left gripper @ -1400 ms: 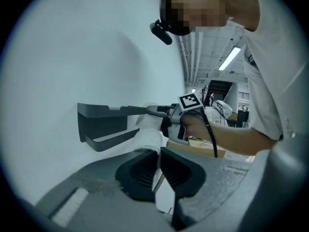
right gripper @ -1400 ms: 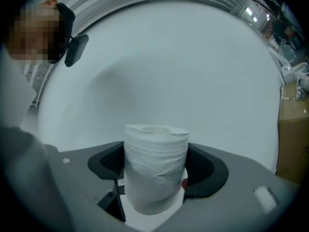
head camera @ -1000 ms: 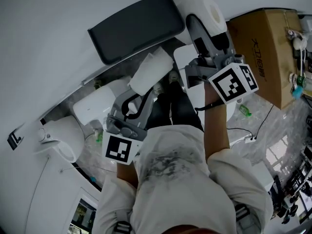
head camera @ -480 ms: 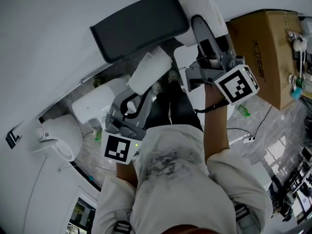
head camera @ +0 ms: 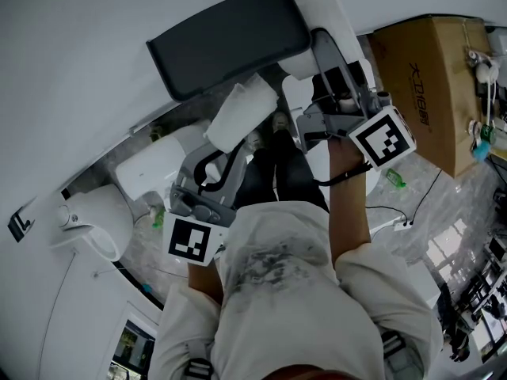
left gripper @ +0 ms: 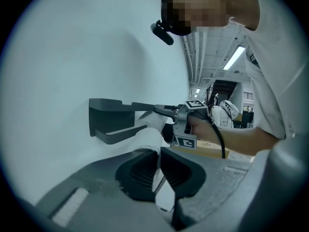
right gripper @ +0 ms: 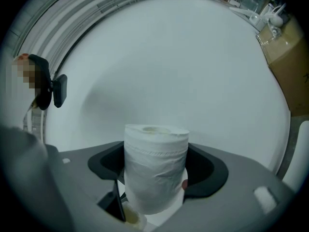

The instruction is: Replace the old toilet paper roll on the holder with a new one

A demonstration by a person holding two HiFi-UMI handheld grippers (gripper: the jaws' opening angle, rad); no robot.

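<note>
Gripping a toilet paper roll [right gripper: 155,149], the right hand-held gripper [right gripper: 157,166] sits beside the dark wall holder [head camera: 226,38]; the left hand-held gripper [left gripper: 159,166] pinches white paper [left gripper: 149,139], jaws nearly closed.

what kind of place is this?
Probably a mock bathroom in a workshop: wall-mounted paper holder and what looks like a toilet, plus a cardboard box and a strip-lit industrial ceiling.

Dark print on the cardboard box [head camera: 432,85], too small to read.
</note>
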